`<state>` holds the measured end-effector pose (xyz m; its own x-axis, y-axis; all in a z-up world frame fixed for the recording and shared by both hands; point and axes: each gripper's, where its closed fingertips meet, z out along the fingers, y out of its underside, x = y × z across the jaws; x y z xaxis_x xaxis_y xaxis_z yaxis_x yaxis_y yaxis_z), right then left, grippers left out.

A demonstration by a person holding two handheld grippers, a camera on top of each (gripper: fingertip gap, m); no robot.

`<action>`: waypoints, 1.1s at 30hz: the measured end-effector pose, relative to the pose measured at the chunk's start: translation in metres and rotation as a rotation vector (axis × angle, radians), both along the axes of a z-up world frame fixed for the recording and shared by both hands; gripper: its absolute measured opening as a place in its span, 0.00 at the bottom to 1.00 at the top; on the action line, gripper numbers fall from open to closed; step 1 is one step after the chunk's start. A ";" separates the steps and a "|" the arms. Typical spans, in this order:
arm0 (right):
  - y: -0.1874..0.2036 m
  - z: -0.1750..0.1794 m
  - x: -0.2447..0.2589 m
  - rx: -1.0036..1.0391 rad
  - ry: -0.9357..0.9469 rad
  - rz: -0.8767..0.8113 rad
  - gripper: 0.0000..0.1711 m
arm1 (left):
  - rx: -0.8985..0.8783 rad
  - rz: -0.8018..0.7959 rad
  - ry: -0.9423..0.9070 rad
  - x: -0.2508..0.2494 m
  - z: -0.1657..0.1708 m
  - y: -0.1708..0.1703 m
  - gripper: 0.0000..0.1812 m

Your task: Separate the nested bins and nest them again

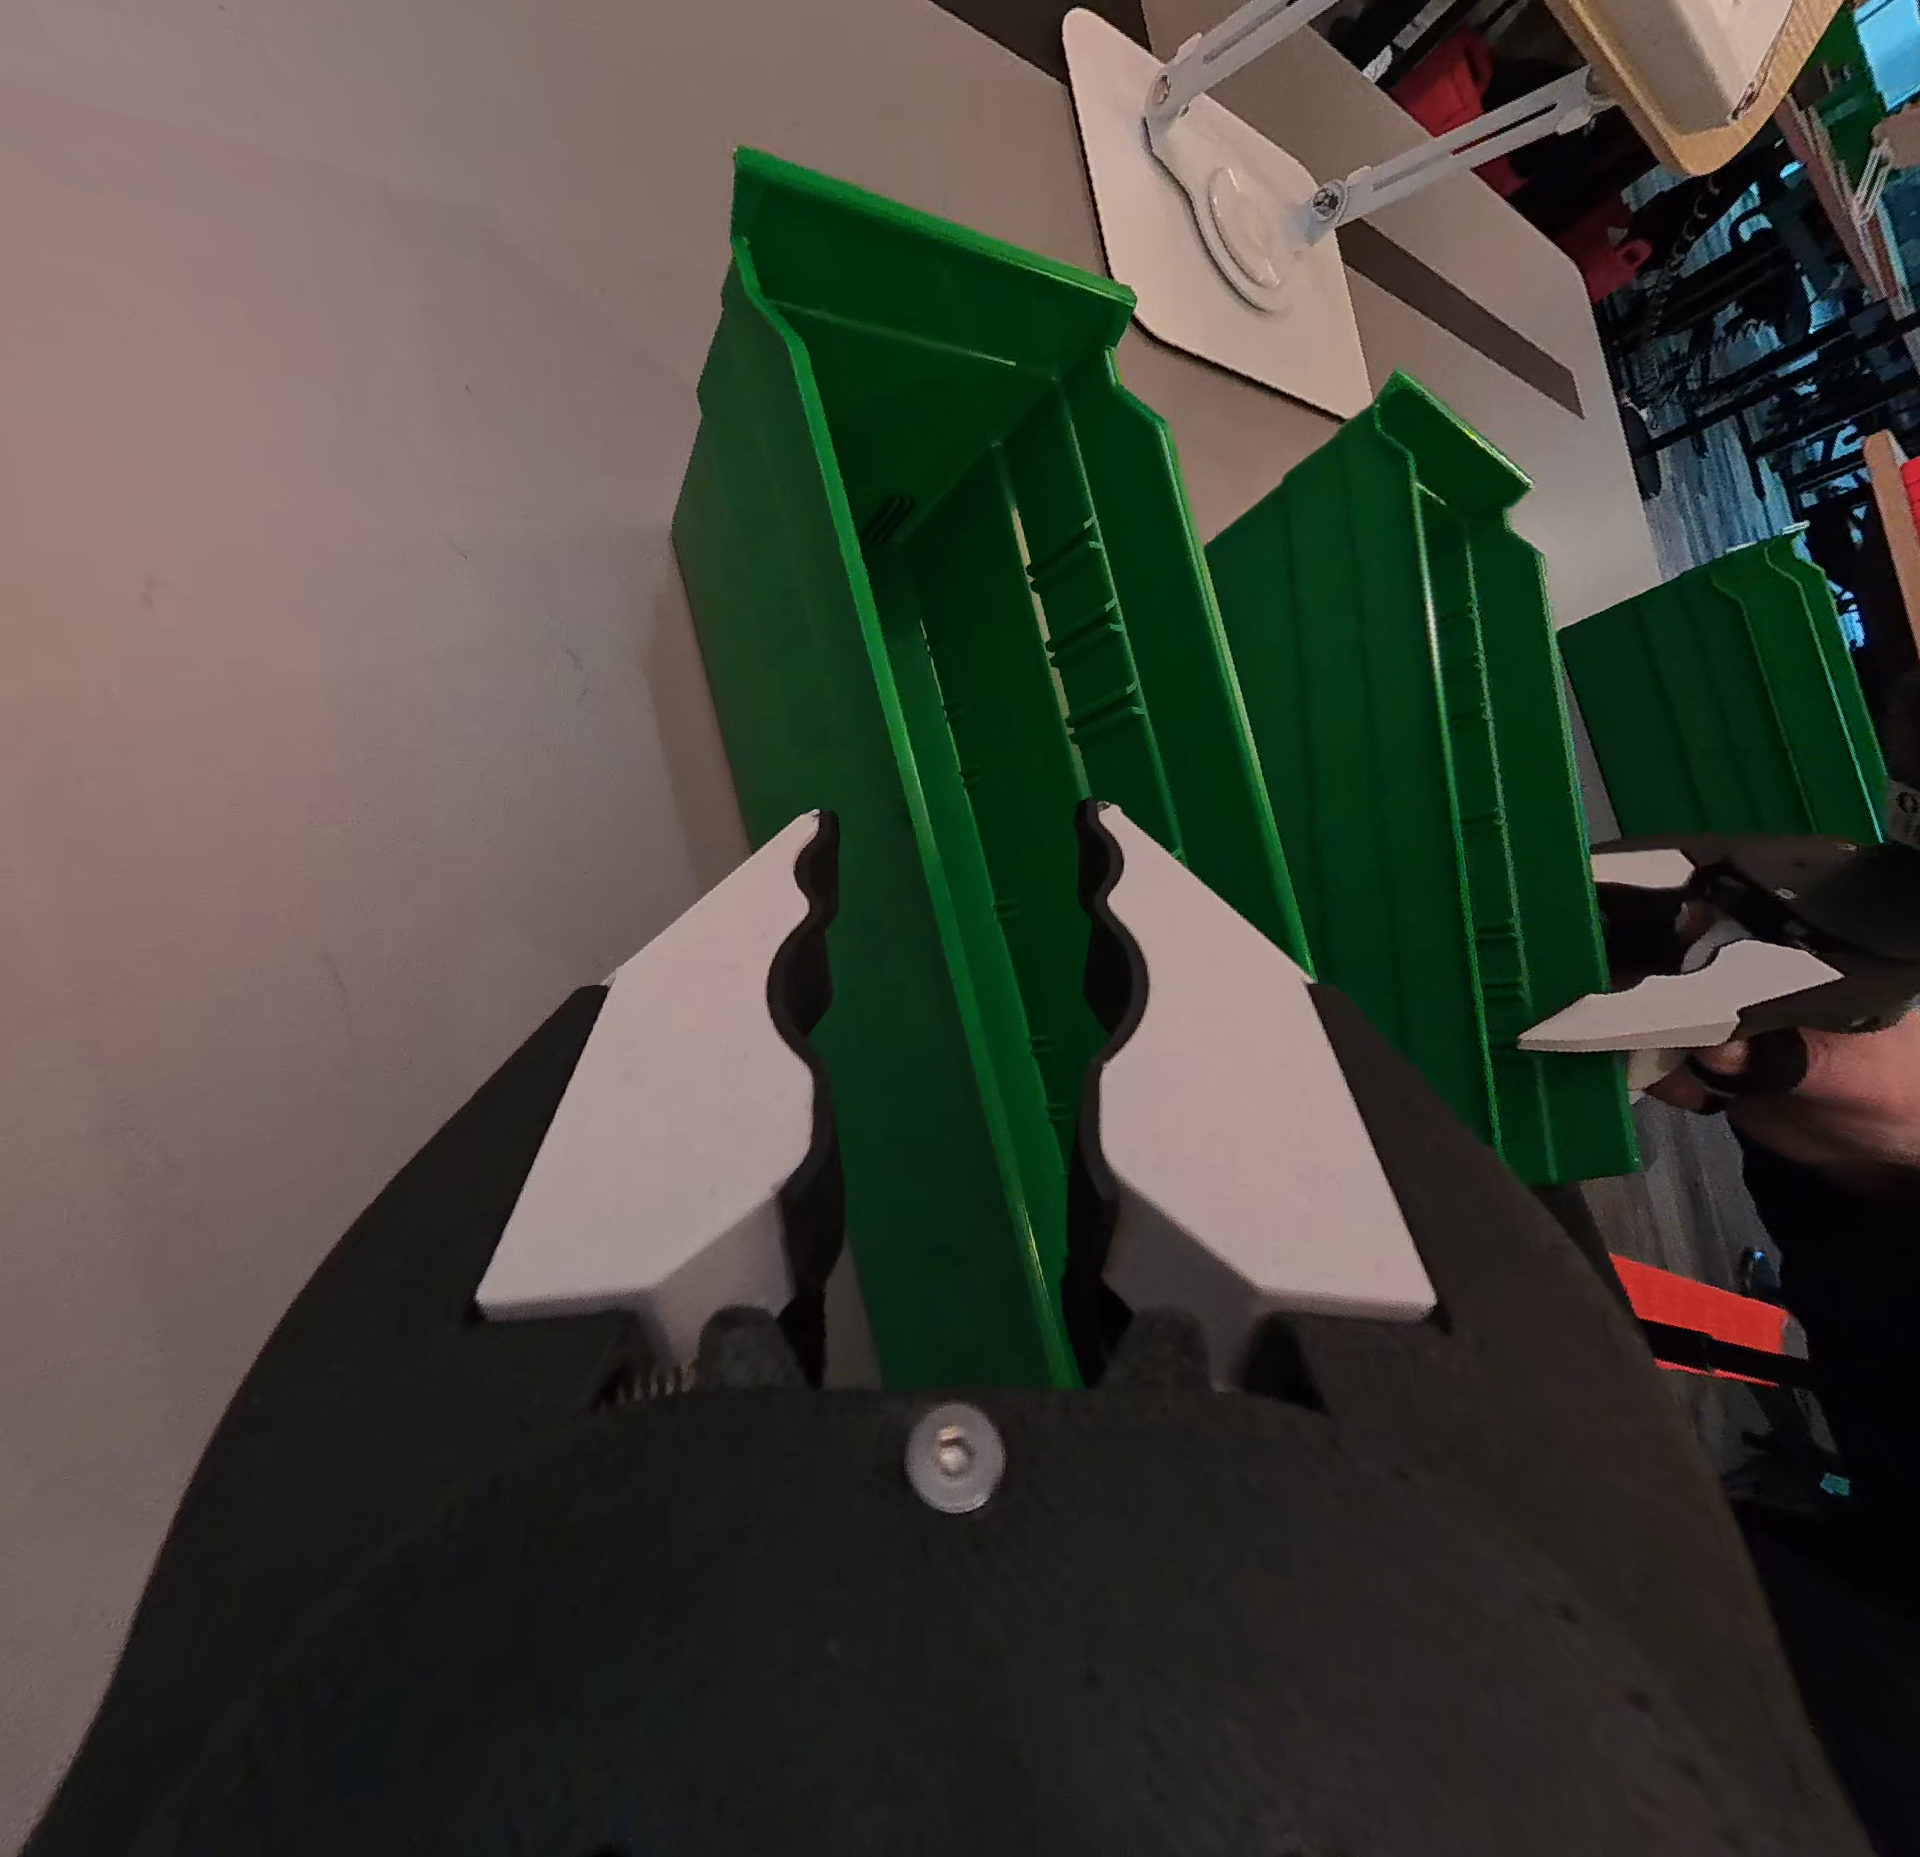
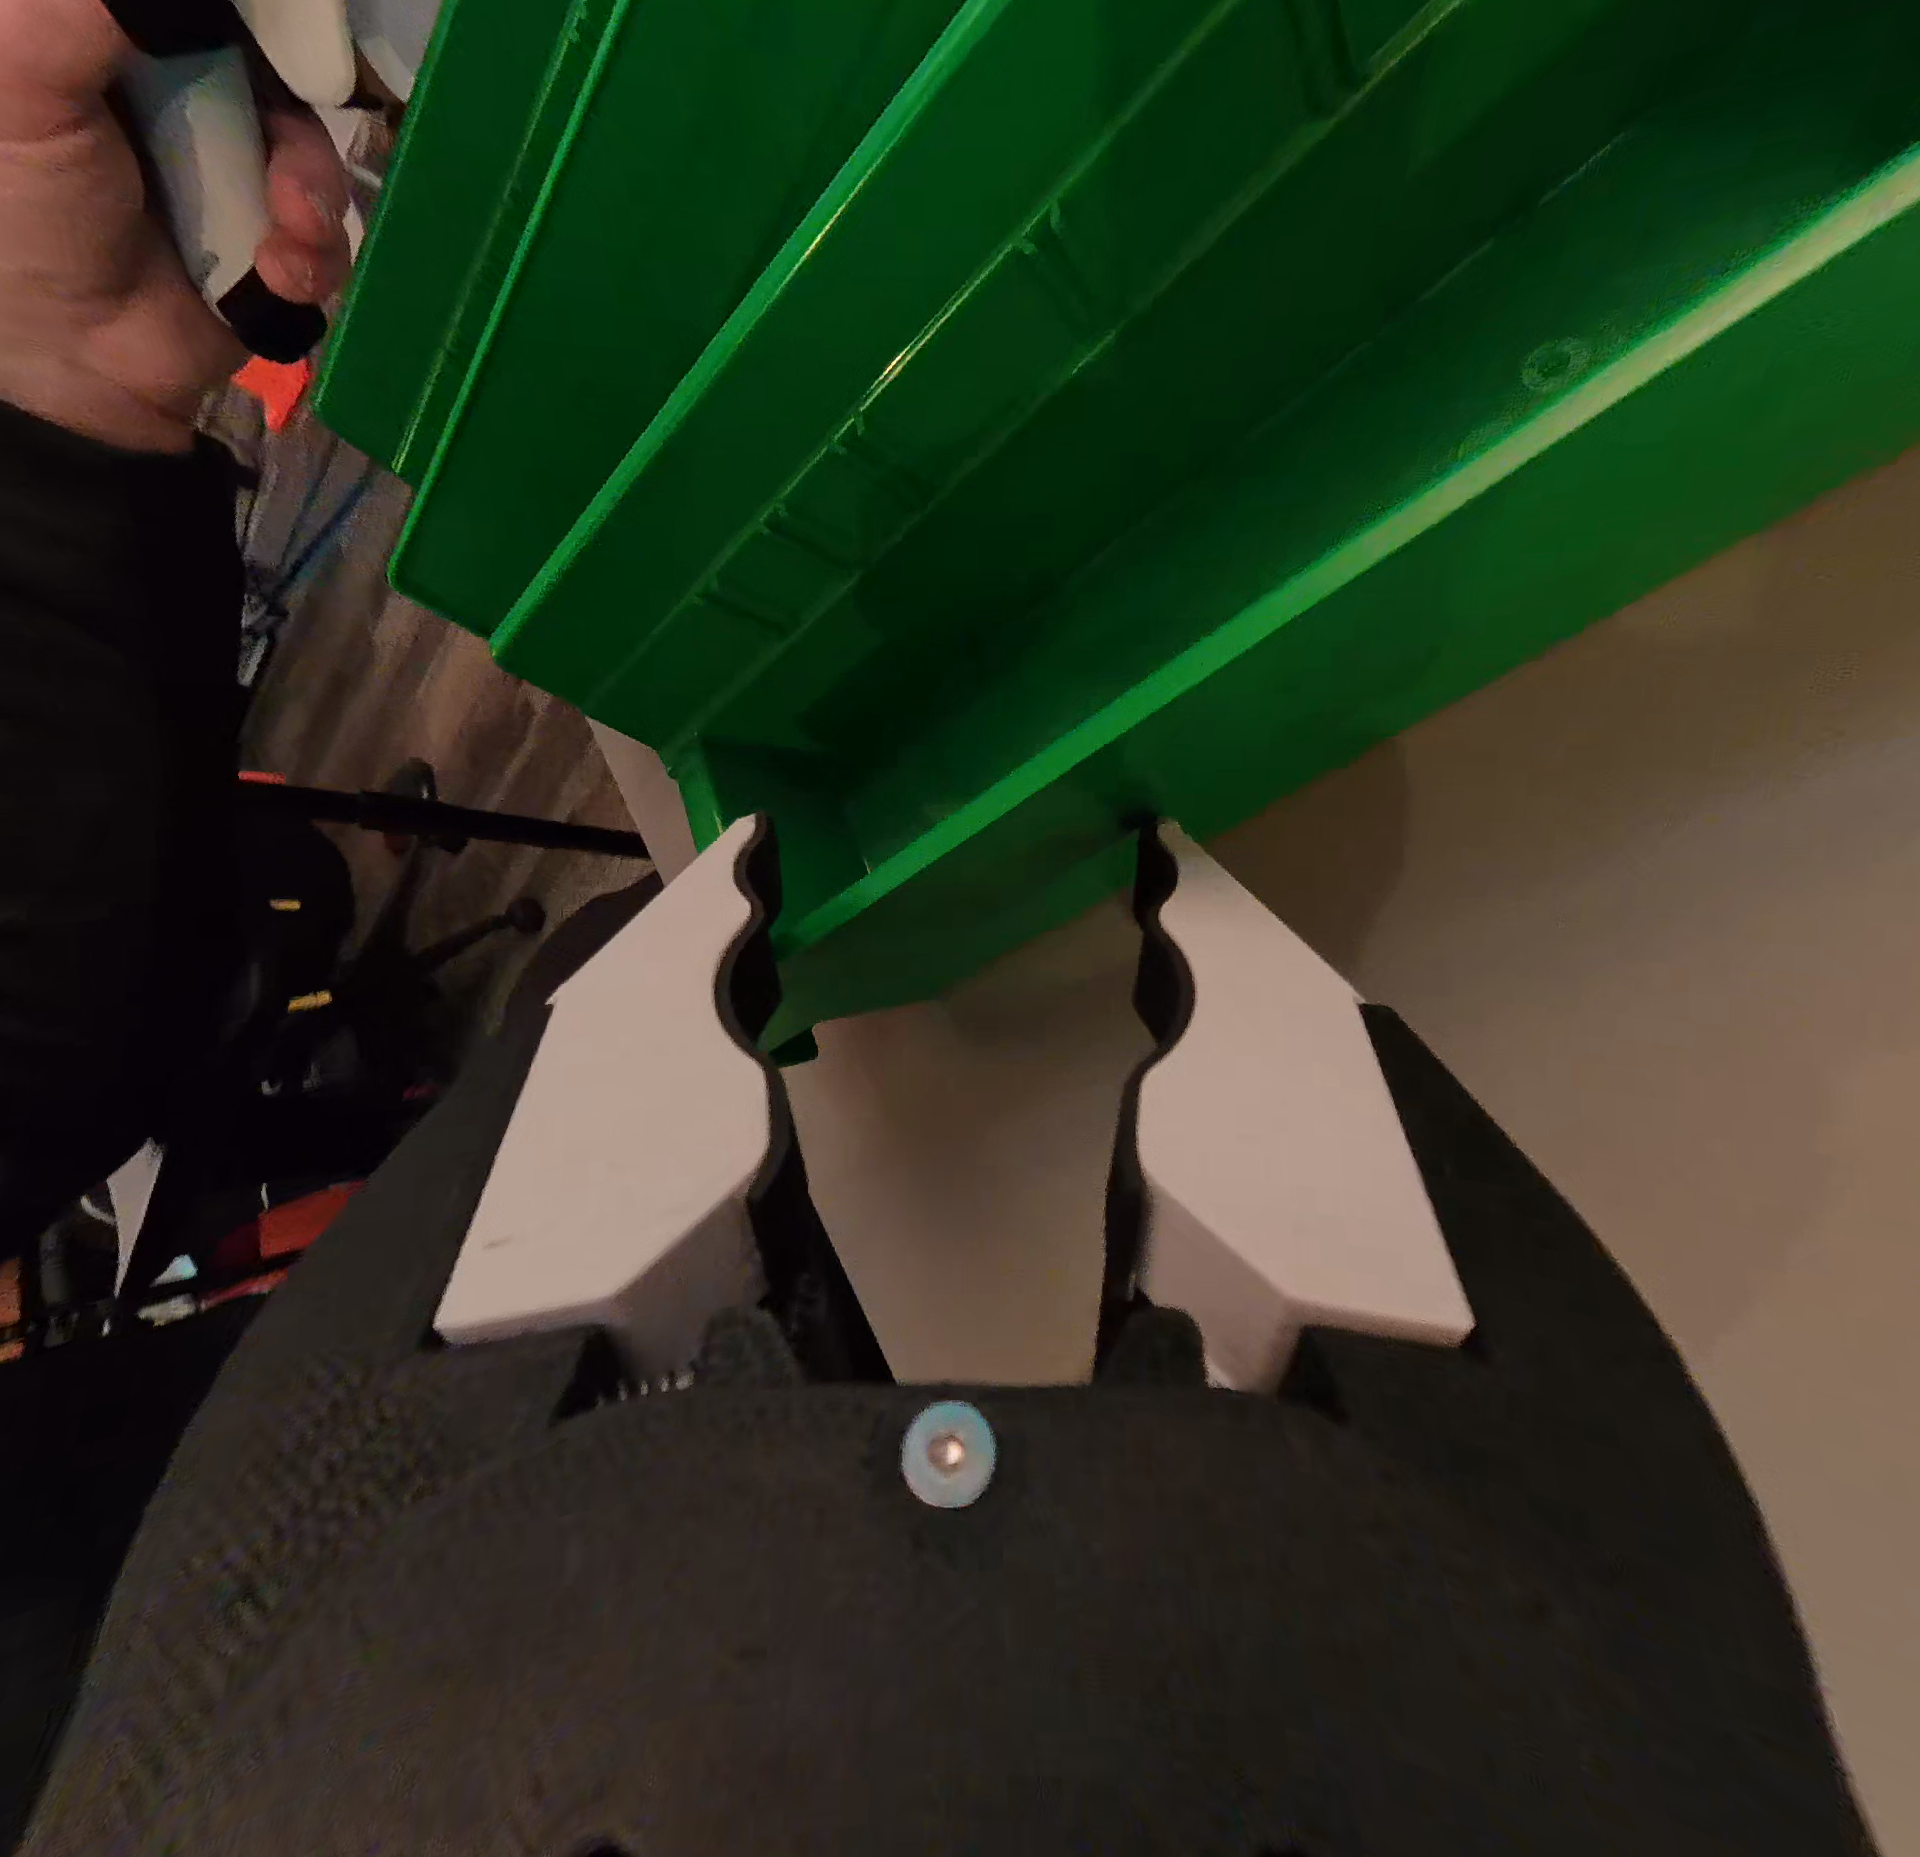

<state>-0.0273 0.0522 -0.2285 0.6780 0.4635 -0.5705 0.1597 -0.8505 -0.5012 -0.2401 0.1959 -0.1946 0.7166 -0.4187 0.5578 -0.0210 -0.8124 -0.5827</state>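
Three green bins stand apart in a row on the grey table point(image 1: 312, 560). My left gripper point(image 1: 956, 820) is shut on the long side wall of the nearest bin point(image 1: 935, 560), and the wall runs deep between the fingers. The second bin point(image 1: 1382, 768) and the third bin point(image 1: 1714, 706) stand to its right. My right gripper point(image 2: 951, 831) is open at the near end corner of the third bin point(image 2: 1351, 457); its left finger touches the bin's end lip and bare table shows between the fingers. The right gripper also shows in the left wrist view point(image 1: 1558, 955).
A white base plate with metal arms point(image 1: 1216, 249) stands on the table behind the bins. The table edge runs close to the bins' near ends. An office chair point(image 2: 312, 924) stands on the floor beyond. A person's hand point(image 2: 83, 197) holds the left gripper.
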 end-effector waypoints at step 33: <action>-0.038 0.100 0.432 0.057 -0.821 -0.517 0.68 | 0.161 0.031 -0.050 -0.004 0.034 0.010 0.35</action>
